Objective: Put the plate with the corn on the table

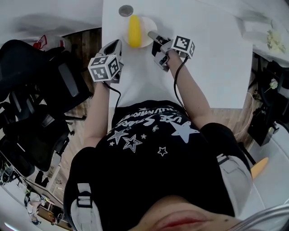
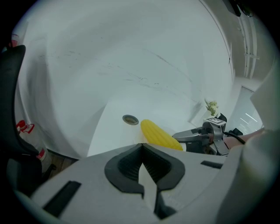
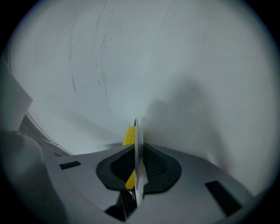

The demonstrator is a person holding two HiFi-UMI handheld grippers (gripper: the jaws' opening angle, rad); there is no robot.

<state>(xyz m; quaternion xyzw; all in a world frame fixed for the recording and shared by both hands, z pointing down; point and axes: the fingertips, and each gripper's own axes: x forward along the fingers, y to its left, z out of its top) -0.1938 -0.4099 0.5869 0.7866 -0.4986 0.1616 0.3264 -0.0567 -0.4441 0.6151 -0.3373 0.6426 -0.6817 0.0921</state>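
A yellow corn cob [image 1: 134, 30] lies on a small white plate [image 1: 146, 27] at the far end of the white table [image 1: 216, 67]. My right gripper [image 1: 153, 36] is shut on the plate's right rim. In the right gripper view the rim [image 3: 136, 129] stands edge-on between the pads, with the corn [image 3: 129, 135] just to its left. My left gripper [image 1: 118, 44] is close to the plate's near-left side, apart from it, jaws together with nothing in them. From the left gripper [image 2: 142, 146] I see the corn [image 2: 158, 134] and the right gripper [image 2: 179, 136] beyond. Whether the plate rests on the table is unclear.
A round grey grommet [image 1: 126, 10] is set in the table just behind the plate. Black office chairs [image 1: 40, 90] crowd the floor by the table's left edge. A pale tray-like box [image 1: 253, 27] and small flowers [image 1: 274, 40] are at the back right.
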